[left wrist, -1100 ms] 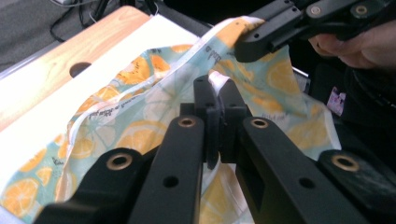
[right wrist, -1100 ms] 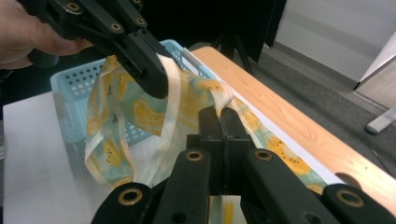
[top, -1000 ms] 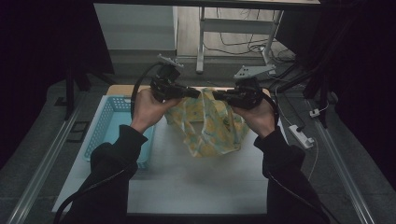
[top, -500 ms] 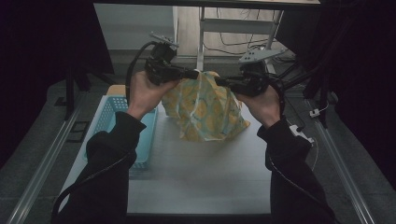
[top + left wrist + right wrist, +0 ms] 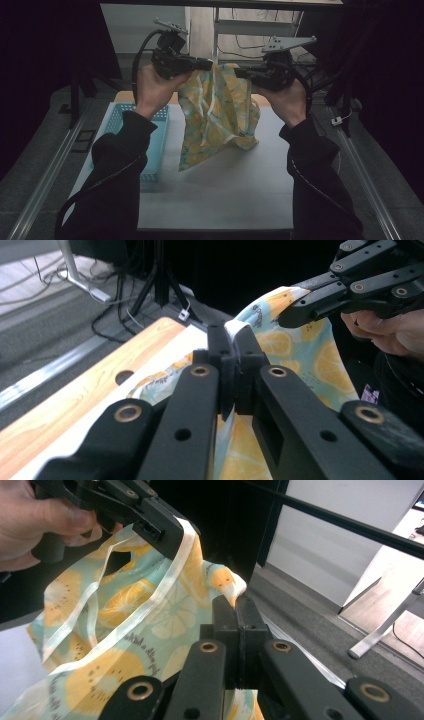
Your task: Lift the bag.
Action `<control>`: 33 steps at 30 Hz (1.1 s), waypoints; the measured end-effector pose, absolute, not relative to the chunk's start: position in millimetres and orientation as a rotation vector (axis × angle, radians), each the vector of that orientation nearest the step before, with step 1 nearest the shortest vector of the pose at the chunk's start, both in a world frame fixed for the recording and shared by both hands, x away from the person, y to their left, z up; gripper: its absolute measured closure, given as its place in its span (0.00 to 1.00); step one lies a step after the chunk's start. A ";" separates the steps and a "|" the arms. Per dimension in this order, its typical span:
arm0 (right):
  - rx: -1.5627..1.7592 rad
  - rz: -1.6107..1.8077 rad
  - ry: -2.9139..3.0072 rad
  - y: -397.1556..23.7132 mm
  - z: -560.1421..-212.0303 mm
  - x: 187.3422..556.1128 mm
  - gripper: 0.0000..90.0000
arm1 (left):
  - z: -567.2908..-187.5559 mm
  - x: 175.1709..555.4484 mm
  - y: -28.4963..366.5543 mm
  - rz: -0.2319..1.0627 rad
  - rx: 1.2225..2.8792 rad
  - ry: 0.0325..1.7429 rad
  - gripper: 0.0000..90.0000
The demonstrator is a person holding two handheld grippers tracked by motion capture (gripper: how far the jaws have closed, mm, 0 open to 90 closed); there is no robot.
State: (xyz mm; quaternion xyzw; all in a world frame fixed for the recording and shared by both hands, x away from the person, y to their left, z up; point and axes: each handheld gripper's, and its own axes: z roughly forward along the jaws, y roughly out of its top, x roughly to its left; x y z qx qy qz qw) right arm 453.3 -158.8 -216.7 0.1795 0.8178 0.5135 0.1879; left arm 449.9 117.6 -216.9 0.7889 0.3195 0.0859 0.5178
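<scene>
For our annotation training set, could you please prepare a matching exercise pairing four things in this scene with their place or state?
Things:
1. lemon-print cloth
2. blue basket
3. left tongs
4. wooden board

Places or states:
A. rests on the table at the left, beside the person's left sleeve
B. hangs in the air between both hands, clear of the white mat
C. lies flat along the table's far edge, with a round hole in it
D. shut on the cloth's upper left edge

Pairs: 1-B, 2-A, 3-D, 4-C
</scene>
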 end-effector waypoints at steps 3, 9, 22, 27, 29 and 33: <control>0.504 1.453 2.291 -159.7 -211.3 452.5 1.00 | -213.5 449.1 118.0 0.218 1.878 0.760 0.99; 0.504 1.451 2.276 -158.9 -206.8 452.7 1.00 | -213.7 452.2 116.3 0.237 1.876 0.767 0.99; 0.571 1.420 2.306 -155.7 -245.7 474.0 1.00 | -248.1 476.3 101.4 0.264 1.939 0.797 0.99; 0.608 1.425 2.320 -155.6 -262.3 482.0 1.00 | -260.7 482.9 97.8 0.266 1.957 0.799 0.99; 0.624 1.430 2.325 -155.2 -267.9 484.6 1.00 | -266.8 485.5 96.6 0.262 1.964 0.802 0.99; 0.648 1.426 2.341 -154.4 -277.4 488.8 0.99 | -278.9 489.0 94.0 0.244 1.980 0.810 0.98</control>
